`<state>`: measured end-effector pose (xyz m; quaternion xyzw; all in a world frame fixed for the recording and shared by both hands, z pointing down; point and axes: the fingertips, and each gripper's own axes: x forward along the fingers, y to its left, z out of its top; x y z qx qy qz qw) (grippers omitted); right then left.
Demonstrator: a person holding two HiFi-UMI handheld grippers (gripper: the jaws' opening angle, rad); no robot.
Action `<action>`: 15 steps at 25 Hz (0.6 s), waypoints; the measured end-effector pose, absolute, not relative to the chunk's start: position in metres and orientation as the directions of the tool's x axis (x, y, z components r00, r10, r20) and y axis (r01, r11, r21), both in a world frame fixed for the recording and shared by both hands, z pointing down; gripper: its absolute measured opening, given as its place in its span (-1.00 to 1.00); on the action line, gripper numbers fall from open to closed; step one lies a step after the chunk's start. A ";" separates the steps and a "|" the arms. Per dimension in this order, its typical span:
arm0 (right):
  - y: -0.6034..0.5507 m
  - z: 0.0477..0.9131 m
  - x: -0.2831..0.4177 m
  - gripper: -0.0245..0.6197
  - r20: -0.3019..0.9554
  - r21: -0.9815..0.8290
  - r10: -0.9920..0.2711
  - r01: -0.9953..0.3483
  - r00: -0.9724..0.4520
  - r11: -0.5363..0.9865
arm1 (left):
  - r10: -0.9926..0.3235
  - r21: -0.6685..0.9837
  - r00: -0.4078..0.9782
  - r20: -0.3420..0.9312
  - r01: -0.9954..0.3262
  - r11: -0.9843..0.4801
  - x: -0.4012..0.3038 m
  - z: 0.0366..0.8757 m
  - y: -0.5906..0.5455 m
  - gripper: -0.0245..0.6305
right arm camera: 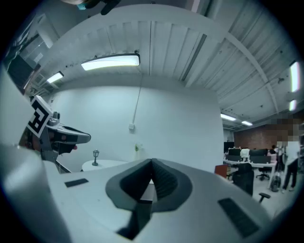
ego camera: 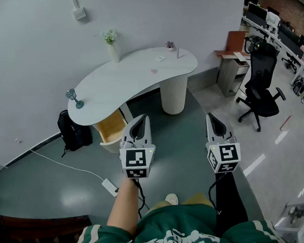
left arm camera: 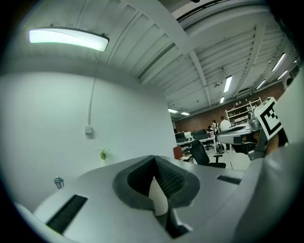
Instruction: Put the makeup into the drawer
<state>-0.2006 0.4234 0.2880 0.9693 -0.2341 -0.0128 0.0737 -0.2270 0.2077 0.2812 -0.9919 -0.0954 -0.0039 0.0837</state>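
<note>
At the far right end of the white desk (ego camera: 118,85), the makeup (ego camera: 160,58) lies in small pieces, their long axes too small to read; one slim piece (ego camera: 178,53) stands upright. Well short of it, the left gripper (ego camera: 141,118) and right gripper (ego camera: 212,120) point level, fingers (left arm camera: 168,179) pressed together, empty.

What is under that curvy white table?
A ribbed white pedestal, a light wooden piece that may be a drawer, and a black backpack on the floor at one end. The tabletop covers whatever sits further back.
</note>
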 end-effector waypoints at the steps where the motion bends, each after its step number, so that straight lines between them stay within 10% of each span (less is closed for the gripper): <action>1: 0.422 0.288 -0.201 -0.91 0.009 0.150 -0.457 -0.453 0.890 -0.879 | 0.189 -0.170 0.982 0.023 0.190 -0.967 -0.228 0.281 0.207 -0.93; 15: 0.416 0.297 -0.199 -0.91 0.011 0.154 -0.465 -0.461 0.885 -0.874 | 0.202 -0.126 0.979 0.013 0.202 -0.971 -0.225 0.273 0.199 -0.93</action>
